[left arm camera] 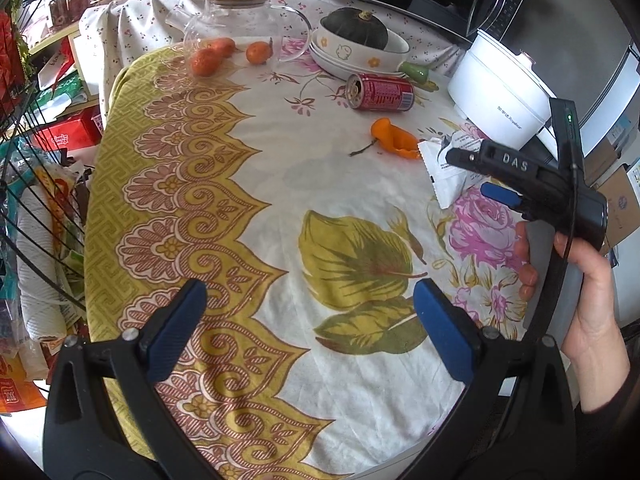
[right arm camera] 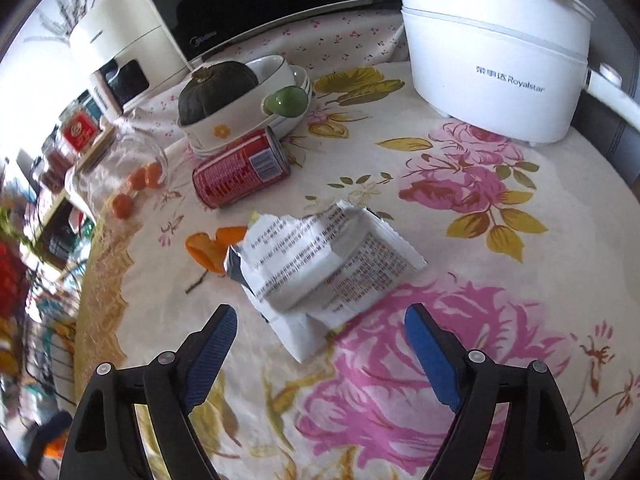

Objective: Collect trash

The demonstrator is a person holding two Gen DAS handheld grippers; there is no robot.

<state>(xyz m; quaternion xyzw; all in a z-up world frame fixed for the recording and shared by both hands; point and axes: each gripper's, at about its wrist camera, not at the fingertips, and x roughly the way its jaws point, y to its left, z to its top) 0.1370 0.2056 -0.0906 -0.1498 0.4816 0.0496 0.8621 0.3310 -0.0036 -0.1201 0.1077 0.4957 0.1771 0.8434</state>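
We work from left to right across the counter (left arm camera: 360,208), which carries a floral cloth. At far left we see a wire rack (left arm camera: 24,184) beside the counter edge, its contents too cluttered to identify. Next we find the left tool (left arm camera: 310,292), jaws spread wide and empty, hovering over bare cloth. Behind it stands a glass jug (left arm camera: 244,28) with three small orange fruits (left arm camera: 206,62) at its base. Further right a red can (right arm camera: 240,172) lies on its side, just in front of stacked white dishes (right arm camera: 240,120) holding a dark green squash (right arm camera: 216,90). An orange peel (right arm camera: 210,250) lies near the can, touching the torn white wrapper (right arm camera: 320,264), which rests crumpled on the cloth. The right tool (right arm camera: 320,320) hangs just short of this wrapper, jaws apart and gripping nothing; a hand (left arm camera: 588,292) holds its handle. At far right a white electric pot (right arm camera: 492,68) stands upright.
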